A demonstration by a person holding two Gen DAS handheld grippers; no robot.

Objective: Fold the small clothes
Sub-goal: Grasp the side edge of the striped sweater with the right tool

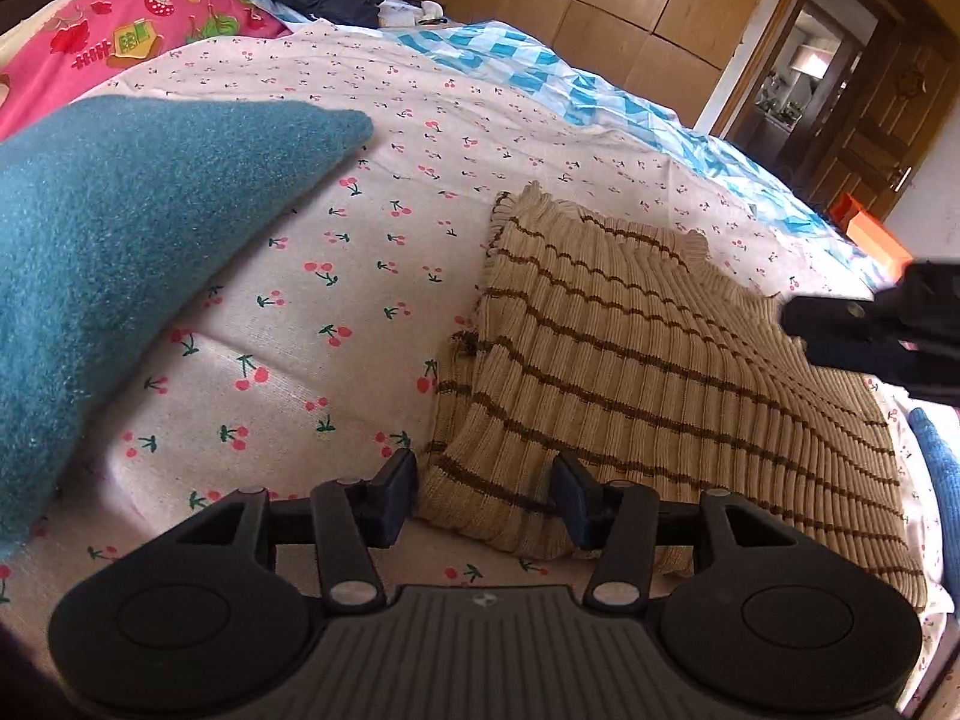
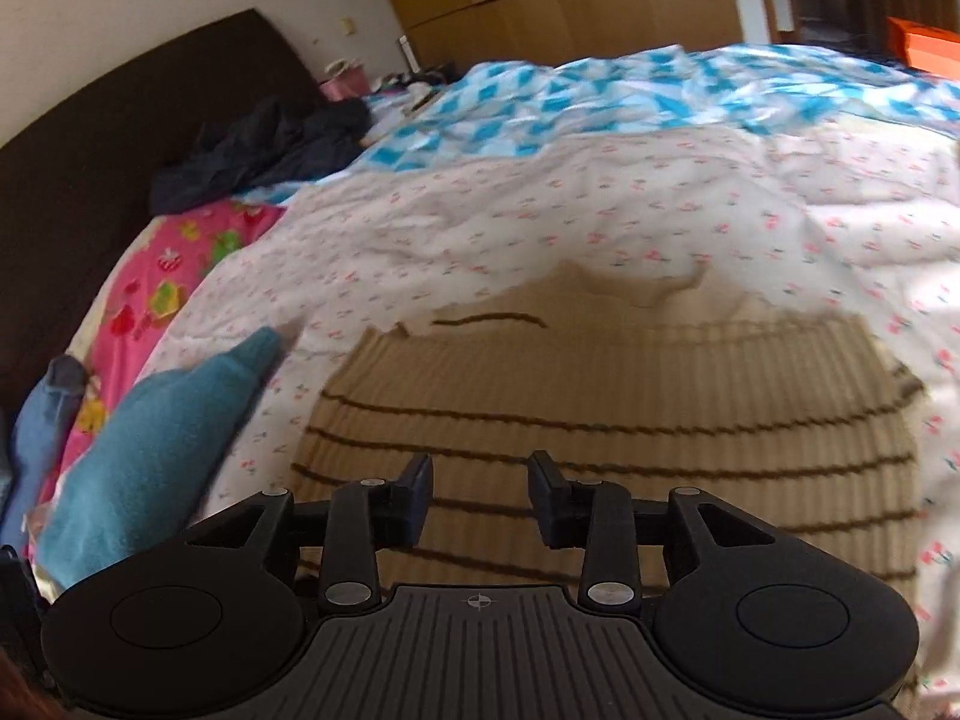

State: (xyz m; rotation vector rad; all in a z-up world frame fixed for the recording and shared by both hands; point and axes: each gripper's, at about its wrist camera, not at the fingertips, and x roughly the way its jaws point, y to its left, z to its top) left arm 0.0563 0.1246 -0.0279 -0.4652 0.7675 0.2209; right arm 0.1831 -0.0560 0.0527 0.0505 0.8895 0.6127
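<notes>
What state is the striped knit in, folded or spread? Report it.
Partly folded. The striped knit lies mostly flat on the bed, but its near corner is doubled over between the open left gripper fingers.

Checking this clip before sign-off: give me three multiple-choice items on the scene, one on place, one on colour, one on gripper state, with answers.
1. Where does the striped sweater lie?
A. on the cherry-print sheet
B. on the floor
C. on a chair

2. What colour is the fuzzy garment?
A. red
B. teal
C. black

3. How is the left gripper?
A. shut on a sock
B. out of view
C. open at the sweater's corner

Answers: A, sheet shows around it; B, teal pile visible; C, the fingers stand apart with the corner between them.
</notes>
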